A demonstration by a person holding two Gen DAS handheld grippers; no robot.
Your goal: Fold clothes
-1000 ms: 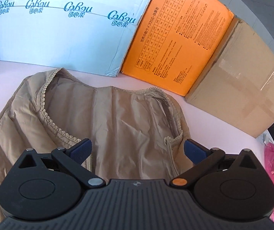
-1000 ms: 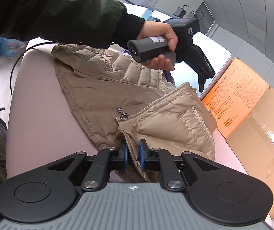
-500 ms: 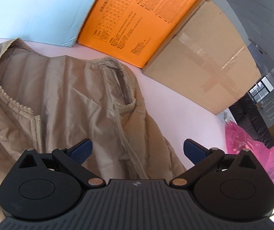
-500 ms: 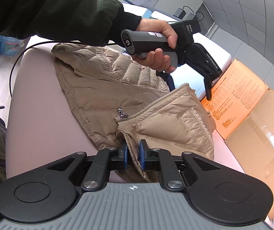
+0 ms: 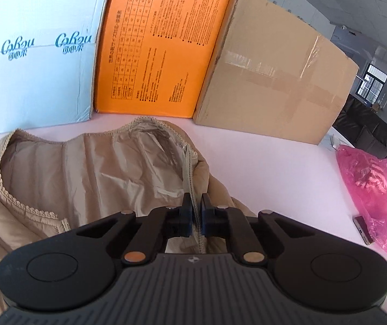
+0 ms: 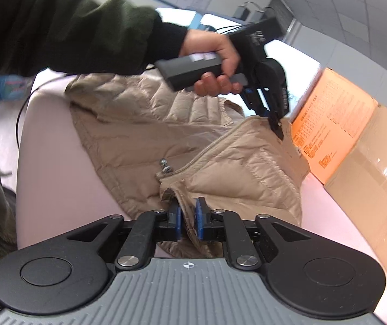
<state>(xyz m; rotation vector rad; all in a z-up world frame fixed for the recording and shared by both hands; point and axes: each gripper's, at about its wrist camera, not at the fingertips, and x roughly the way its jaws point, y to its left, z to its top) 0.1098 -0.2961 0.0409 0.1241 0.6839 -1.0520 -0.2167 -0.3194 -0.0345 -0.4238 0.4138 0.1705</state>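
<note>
A beige quilted vest (image 6: 144,132) lies on the pink table (image 6: 50,178), one front panel partly folded over. In the left wrist view its smooth lining (image 5: 90,173) faces up. My left gripper (image 5: 196,214) is shut on the vest's zipper edge near the armhole; it also shows in the right wrist view (image 6: 276,124), held by a hand at the panel's far corner. My right gripper (image 6: 187,220) is shut on the near hem of the same panel, beside the zipper pull (image 6: 165,166).
A pale blue box (image 5: 31,54), an orange box (image 5: 161,48) and a brown cardboard box (image 5: 274,81) stand along the table's far side. A pink plastic bag (image 5: 375,192) and a phone (image 5: 364,228) lie at the right. A black cable (image 6: 24,105) runs off the left edge.
My left gripper, open before, has moved right to the vest's zipper edge and shut on it. My right gripper has kept its hold on the hem.
</note>
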